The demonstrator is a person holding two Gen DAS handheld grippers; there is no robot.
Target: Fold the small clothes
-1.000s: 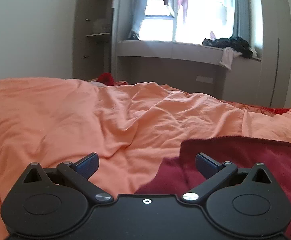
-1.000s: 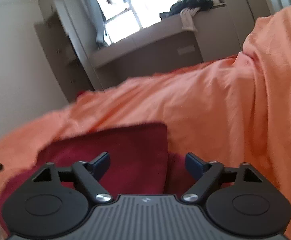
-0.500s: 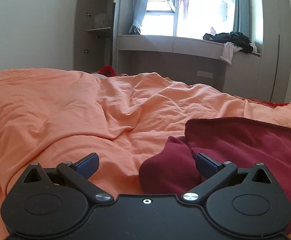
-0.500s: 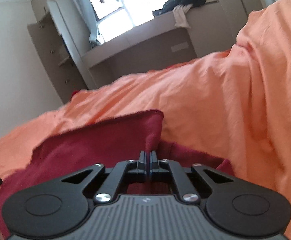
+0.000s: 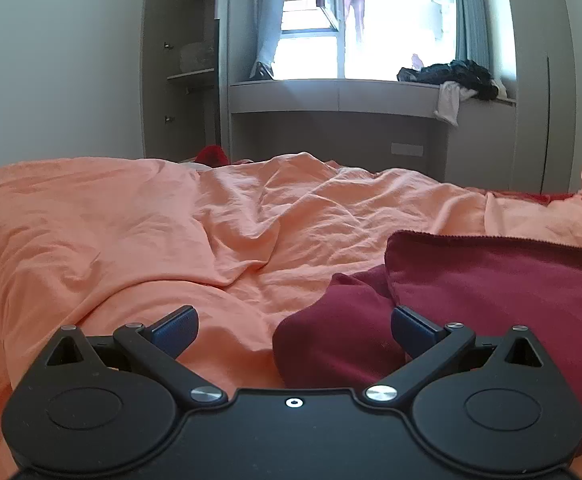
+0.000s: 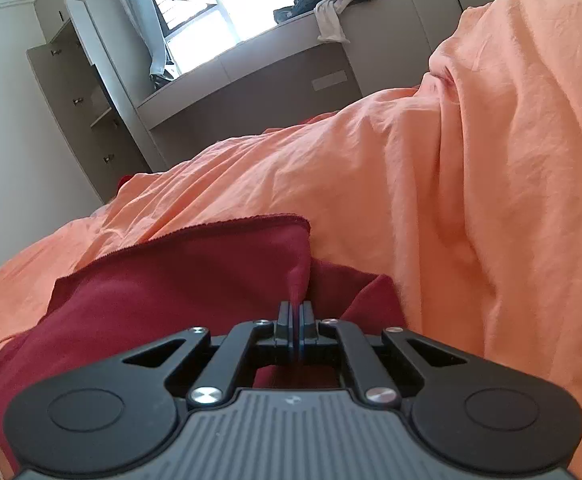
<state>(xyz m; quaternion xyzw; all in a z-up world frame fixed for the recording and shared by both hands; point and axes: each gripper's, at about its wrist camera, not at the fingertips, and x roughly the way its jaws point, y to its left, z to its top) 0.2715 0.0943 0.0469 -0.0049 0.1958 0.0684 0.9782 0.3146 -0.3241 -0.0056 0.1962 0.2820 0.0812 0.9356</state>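
folding has barely begun: the red garment (image 6: 195, 280) lies rumpled on the orange bedding (image 6: 471, 184), its edge pinched by the closed right gripper (image 6: 295, 316); the left gripper (image 5: 293, 328) gapes empty beside it.

One dark red garment (image 5: 491, 292), one orange bedsheet (image 5: 171, 232) — two tools (image 5: 293, 322), one clothes heap (image 5: 455, 74) on the sill

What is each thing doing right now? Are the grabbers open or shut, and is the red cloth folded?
Right hand-held gripper: shut, pinching a fold of the red cloth.
Left hand-held gripper: open, holding nothing.
Red cloth: partly folded, top layer doubled over, on the bed.
Orange bedcover: wrinkled, spread out.
Cupboard door: open.
Clothes pile: heaped on the window ledge.
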